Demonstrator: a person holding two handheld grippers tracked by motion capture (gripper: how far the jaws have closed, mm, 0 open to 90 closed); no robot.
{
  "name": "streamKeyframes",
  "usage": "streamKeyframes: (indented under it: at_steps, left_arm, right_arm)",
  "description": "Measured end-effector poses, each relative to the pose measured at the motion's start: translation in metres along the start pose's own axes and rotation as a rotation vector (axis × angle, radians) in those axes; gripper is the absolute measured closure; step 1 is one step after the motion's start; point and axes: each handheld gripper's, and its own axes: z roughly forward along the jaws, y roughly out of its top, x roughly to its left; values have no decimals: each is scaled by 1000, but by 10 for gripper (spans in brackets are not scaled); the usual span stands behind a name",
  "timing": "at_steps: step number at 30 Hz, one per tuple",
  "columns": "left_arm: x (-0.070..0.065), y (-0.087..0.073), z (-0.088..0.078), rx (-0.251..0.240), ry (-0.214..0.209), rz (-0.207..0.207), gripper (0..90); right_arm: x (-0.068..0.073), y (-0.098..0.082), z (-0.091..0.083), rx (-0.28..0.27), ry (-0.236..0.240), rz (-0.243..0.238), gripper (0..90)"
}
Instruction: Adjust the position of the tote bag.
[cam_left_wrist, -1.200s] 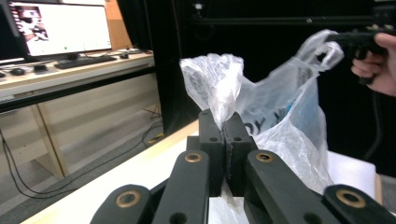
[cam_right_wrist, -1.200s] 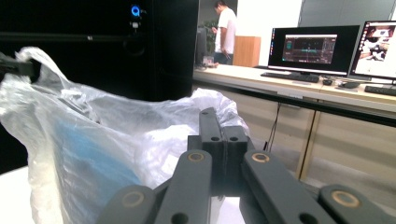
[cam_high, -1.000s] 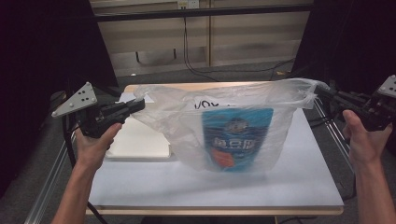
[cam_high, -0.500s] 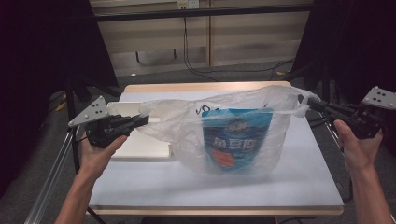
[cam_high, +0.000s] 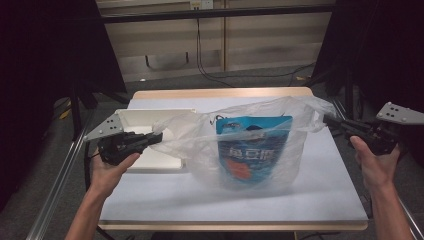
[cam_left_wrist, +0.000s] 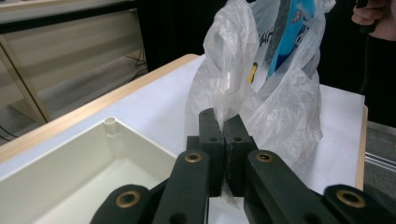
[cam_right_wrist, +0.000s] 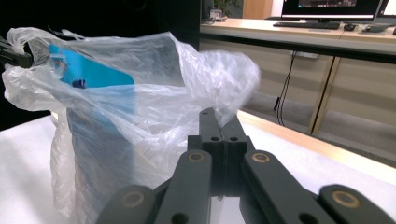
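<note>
Upright, blue pouch (cam_high: 252, 150) faces camera inside bag (cam_high: 200, 137).

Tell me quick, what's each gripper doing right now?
Left gripper: shut on the clear thin plastic bag.
Right gripper: shut on the bag's other edge.

blue pouch (cam_high: 253, 150) print blurred behind plastic bag (cam_high: 200, 135)

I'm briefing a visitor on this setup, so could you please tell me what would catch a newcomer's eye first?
A crinkled clear plastic bag stretched wide across the middle of the white table, with a bright blue printed pouch standing inside. The left gripper and right gripper each pinch one end of it. A shallow white plastic tray sits at the left.
</note>
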Motion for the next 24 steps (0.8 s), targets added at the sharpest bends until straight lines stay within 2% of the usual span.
streamKeyframes:
  at_steps: [9,14,15,20,24]
  left_arm:
    - [-1,-24,8,55,-23,-25,893]
    - [-3,-31,11,84,-29,-22,893]
    - [-5,-34,11,98,-34,-20,893]
    - [-13,-46,12,106,-52,-21,893]
    - [-17,-59,18,131,-55,-38,892]
  right_arm:
    - [-1,-19,2,36,4,24,900]
    - [-1,-34,4,67,12,35,900]
    - [-1,-36,4,74,11,41,900]
    - [0,-46,2,86,13,51,900]
    - [1,-55,3,109,12,55,900]
